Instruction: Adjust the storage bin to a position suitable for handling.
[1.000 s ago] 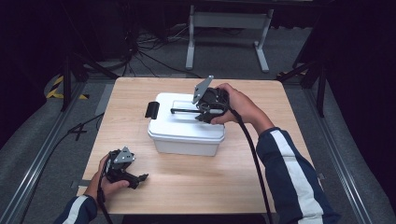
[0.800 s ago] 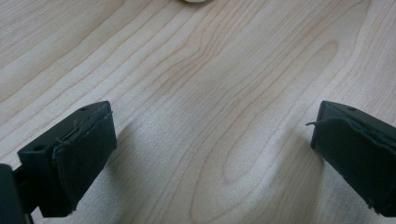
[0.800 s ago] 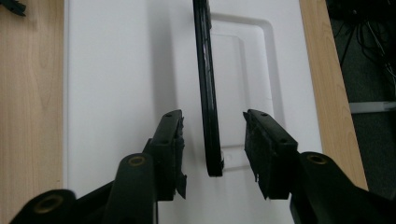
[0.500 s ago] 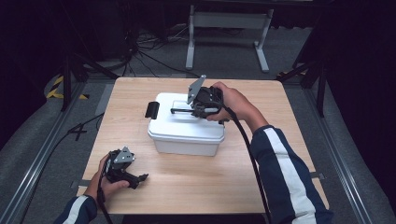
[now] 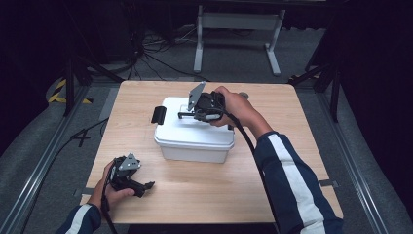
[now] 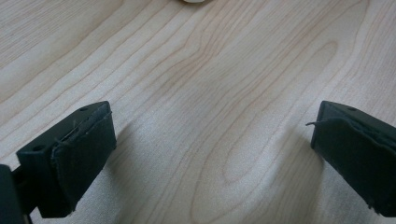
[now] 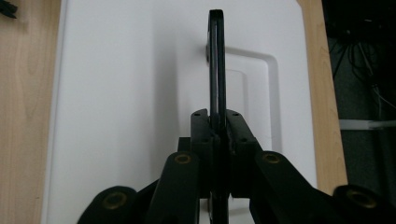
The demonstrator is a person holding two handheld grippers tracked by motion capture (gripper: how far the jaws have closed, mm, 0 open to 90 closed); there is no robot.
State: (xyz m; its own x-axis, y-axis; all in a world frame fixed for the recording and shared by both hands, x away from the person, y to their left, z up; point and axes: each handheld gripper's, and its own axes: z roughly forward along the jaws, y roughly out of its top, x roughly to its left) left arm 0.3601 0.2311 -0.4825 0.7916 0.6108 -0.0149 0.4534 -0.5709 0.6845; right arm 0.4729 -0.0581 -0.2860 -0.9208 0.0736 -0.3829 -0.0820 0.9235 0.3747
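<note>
Above the white lidded plastic box (image 5: 194, 134): right gripper (image 7: 214, 122) jaws clamped on thin black handle (image 7: 216, 60), lifting next; left gripper (image 6: 210, 140) jaws wide, idle.

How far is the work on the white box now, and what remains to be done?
Done: the right gripper is shut on the black handle, which stands upright on the lid of the white box. In hand: probably lifting the lid by it, though the lid still sits on the box. The side latch sticks out. The left gripper rests open on the table, apart from the box.
</note>
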